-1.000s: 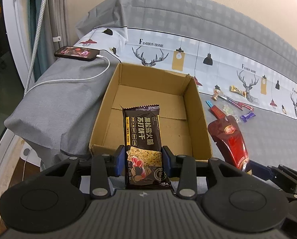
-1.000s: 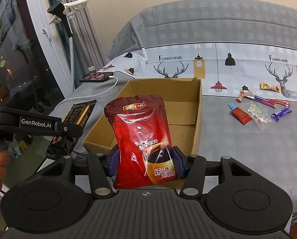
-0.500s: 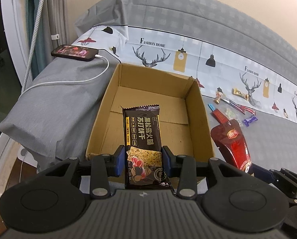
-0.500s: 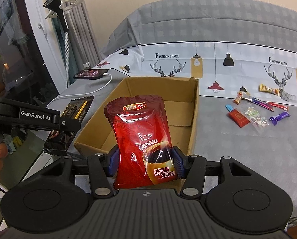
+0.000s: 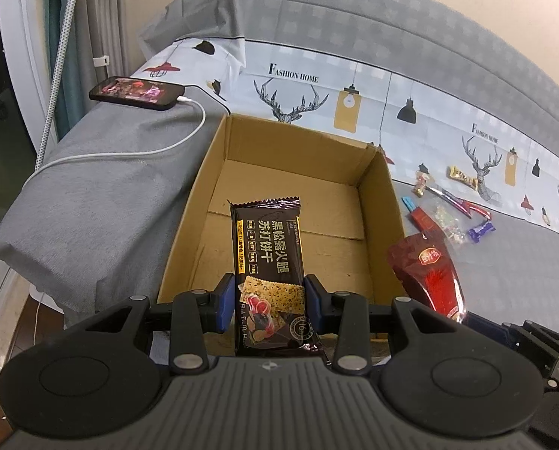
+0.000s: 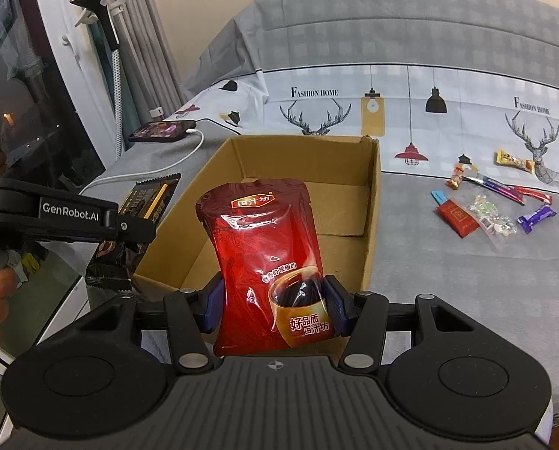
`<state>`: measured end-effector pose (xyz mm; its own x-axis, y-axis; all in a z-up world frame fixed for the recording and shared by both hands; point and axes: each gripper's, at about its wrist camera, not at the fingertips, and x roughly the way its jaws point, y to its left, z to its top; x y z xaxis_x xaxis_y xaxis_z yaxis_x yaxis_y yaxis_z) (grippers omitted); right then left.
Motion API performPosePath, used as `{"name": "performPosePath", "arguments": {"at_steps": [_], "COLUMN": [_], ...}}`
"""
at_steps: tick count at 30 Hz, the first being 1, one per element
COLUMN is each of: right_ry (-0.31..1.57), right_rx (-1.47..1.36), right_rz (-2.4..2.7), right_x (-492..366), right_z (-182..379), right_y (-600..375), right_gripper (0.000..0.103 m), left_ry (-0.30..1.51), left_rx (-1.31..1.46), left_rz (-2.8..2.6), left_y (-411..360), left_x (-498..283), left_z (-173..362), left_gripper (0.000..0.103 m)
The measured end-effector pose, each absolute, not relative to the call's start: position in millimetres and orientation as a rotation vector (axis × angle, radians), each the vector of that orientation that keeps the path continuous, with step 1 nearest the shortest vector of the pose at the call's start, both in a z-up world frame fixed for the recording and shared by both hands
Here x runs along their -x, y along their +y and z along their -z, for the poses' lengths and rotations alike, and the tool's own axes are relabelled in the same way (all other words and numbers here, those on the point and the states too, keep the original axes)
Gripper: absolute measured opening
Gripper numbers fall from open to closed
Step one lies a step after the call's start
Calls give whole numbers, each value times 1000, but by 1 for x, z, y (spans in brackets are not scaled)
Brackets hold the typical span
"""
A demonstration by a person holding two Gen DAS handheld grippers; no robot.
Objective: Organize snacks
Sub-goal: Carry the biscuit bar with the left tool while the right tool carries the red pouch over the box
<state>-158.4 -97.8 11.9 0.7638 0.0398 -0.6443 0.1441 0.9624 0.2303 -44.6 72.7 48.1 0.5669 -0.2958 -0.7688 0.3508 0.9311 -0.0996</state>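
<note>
My left gripper (image 5: 270,302) is shut on a dark brown cracker packet (image 5: 268,255), held over the near edge of an open cardboard box (image 5: 382,202) that has nothing inside. My right gripper (image 6: 272,305) is shut on a red pouch (image 6: 268,258), held upright in front of the same box (image 6: 371,202). The red pouch also shows at the right in the left wrist view (image 5: 429,273). The left gripper with its packet shows at the left in the right wrist view (image 6: 129,221). Several small wrapped sweets (image 6: 486,210) lie on the bed to the right of the box.
The box sits on a bed with a grey and deer-print cover (image 5: 354,86). A phone (image 5: 137,92) on a white charging cable (image 5: 129,153) lies left of the box. A window and curtains (image 6: 35,93) stand at the left; the bed edge drops off there.
Both grippers have drawn back a little and risen from the box, still holding their snacks. The box looks slightly farther off.
</note>
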Motion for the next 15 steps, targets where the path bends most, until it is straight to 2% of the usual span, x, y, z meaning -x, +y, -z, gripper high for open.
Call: {"name": "performPosePath", "arguments": {"at_steps": [15], "right_ry": [758], "right_rx": [-299], "right_rz": [75], "right_x": [113], "right_z": [10], "right_y": [-106], "right_gripper": [57], "left_ry": [938], "left_rx": [-112], "left_rz": [368], "left_y": [53], "left_x": [-4], "left_z": [-20], "left_gripper": [43]}}
